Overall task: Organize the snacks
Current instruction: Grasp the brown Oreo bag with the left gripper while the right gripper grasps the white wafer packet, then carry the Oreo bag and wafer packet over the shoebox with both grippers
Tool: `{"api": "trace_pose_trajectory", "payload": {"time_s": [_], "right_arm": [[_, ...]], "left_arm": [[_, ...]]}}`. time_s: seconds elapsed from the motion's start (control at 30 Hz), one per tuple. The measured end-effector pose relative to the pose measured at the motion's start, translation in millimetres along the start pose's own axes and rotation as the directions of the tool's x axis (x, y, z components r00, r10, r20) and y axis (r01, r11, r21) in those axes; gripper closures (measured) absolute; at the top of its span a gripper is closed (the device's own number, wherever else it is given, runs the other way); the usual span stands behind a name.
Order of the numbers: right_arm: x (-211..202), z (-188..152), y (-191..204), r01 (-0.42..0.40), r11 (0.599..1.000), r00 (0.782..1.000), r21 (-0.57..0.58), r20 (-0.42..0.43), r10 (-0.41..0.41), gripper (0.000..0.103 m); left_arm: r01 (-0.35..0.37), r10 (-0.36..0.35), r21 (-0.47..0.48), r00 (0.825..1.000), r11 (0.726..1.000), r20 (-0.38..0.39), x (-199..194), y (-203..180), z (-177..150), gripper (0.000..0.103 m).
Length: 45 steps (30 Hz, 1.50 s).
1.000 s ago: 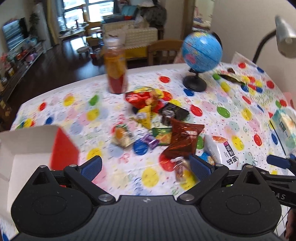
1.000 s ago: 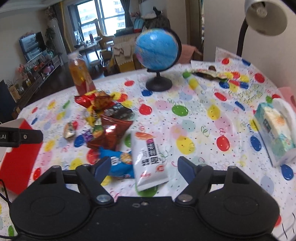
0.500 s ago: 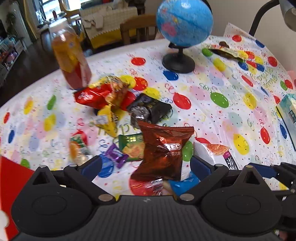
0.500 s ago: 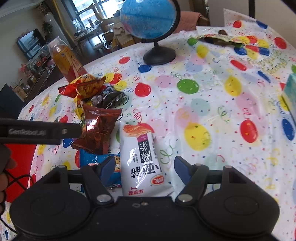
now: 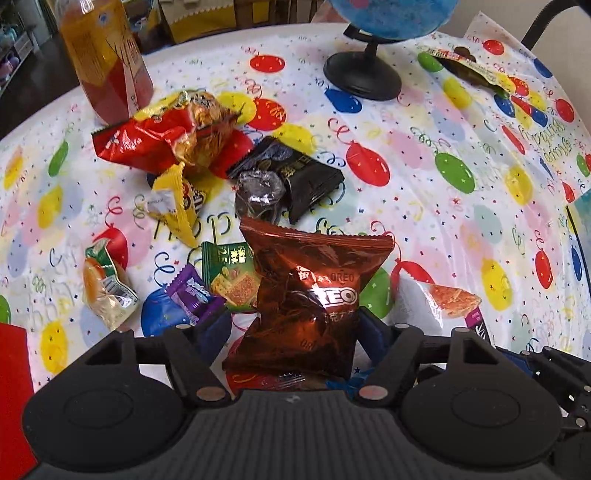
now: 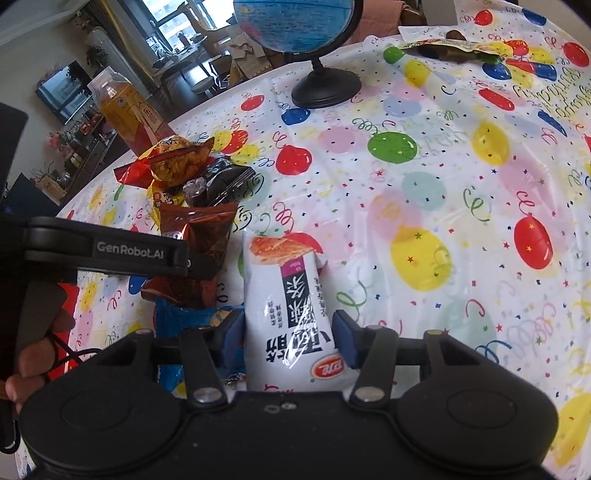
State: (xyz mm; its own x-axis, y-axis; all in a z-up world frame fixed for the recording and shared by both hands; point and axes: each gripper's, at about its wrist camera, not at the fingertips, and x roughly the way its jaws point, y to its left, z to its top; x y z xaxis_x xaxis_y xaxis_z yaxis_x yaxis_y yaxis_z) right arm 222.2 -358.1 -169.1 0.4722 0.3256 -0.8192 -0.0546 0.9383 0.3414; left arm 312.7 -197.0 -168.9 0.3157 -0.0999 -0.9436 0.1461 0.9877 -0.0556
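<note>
Both my tongs have dropped close over the snack pile in the last second, and both sets of jaws have just been closing. My left gripper (image 5: 291,332) now brackets the copper Oreo bag (image 5: 310,295); its pads stand at the bag's lower flanks, but I cannot tell if they press yet. My right gripper (image 6: 288,336) has the white cracker pack (image 6: 291,314) between its pads, seemingly touching both edges; I read that as a grip forming. So two pickups look to be starting at once.

Around, big to small: balloon-print tablecloth (image 5: 424,206), globe (image 6: 291,22) on its black stand, tea bottle (image 5: 107,59), red box (image 5: 11,387) at my left edge, likely the destination.

In the way: a blue packet (image 6: 173,317) lies partly under both bags and may drag. Green cracker packet (image 5: 232,280) and purple candy (image 5: 194,295) sit just beside the left pad
</note>
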Motion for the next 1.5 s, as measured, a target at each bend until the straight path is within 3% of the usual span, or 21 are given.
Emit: {"api": "trace_pose_trajectory", "payload": {"time_s": [0.07, 0.13, 0.47, 0.8, 1.13, 1.5], "right_arm": [[-0.3, 0.7, -0.9, -0.001, 1.0, 1.0, 0.009, 0.002, 0.001, 0.054], [-0.8, 0.8, -1.4, 0.002, 1.0, 1.0, 0.014, 0.004, -0.002, 0.056], [-11.5, -2.2, 0.7, 0.018, 0.999, 0.999, 0.033, 0.032, -0.019, 0.067], [-54.6, -7.4, 18.9, 0.035, 0.999, 0.994, 0.029, 0.103, -0.038, 0.069], [-105.9, -15.3, 75.0, 0.02, 0.999, 0.989, -0.027, 0.15, -0.016, 0.069], [-123.2, -23.6, 180.1, -0.051, 0.983, 0.986, -0.176, 0.149, 0.078, 0.069]], "left_arm": [[-0.002, 0.002, -0.003, 1.0, 1.0, -0.001, 1.9, -0.2, 0.5, 0.032], [-0.001, 0.001, -0.009, 1.0, 1.0, -0.002, 2.7, -0.6, 1.1, 0.05], [-0.001, 0.001, -0.046, 1.0, 0.999, 0.013, -7.2, 6.4, -1.6, 0.052], [0.033, -0.027, -0.104, 0.998, 0.994, 0.054, -56.4, 24.7, -13.6, 0.052], [0.061, -0.053, -0.121, 0.996, 0.991, 0.067, -122.9, 58.0, -46.1, 0.052], [0.053, -0.031, -0.213, 0.994, 0.976, 0.104, -194.2, 142.6, -90.9, 0.052]]}}
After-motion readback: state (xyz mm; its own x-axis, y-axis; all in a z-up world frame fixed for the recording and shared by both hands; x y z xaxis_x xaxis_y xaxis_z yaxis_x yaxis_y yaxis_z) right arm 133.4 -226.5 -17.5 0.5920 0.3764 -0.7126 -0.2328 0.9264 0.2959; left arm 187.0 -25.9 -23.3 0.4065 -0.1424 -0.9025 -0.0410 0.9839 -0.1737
